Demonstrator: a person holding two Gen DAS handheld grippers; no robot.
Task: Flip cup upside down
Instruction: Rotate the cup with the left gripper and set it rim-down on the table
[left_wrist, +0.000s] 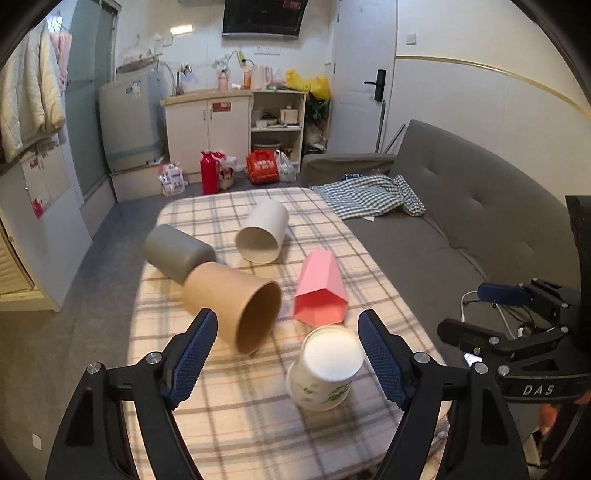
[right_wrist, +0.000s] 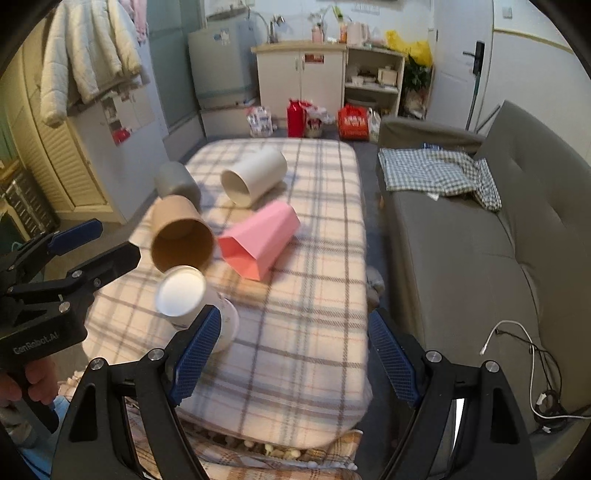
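Several cups sit on a plaid-covered table (left_wrist: 240, 424). A white paper cup (left_wrist: 327, 367) with green print stands upside down near the front, also in the right wrist view (right_wrist: 192, 299). A brown cup (left_wrist: 236, 302), pink hexagonal cup (left_wrist: 319, 288), white cup (left_wrist: 263, 230) and grey cup (left_wrist: 177, 253) lie on their sides. My left gripper (left_wrist: 288, 354) is open and empty, its fingers flanking the paper cup and the brown cup's mouth. My right gripper (right_wrist: 293, 354) is open and empty above the table's front edge; it also shows in the left wrist view (left_wrist: 476, 314).
A grey sofa (right_wrist: 480, 258) with a checked cloth (right_wrist: 439, 173) runs along the table's right side. White and black cables (right_wrist: 532, 369) lie on the floor by the sofa. Cabinets, a red bottle (left_wrist: 209, 171) and bags stand beyond the table's far end.
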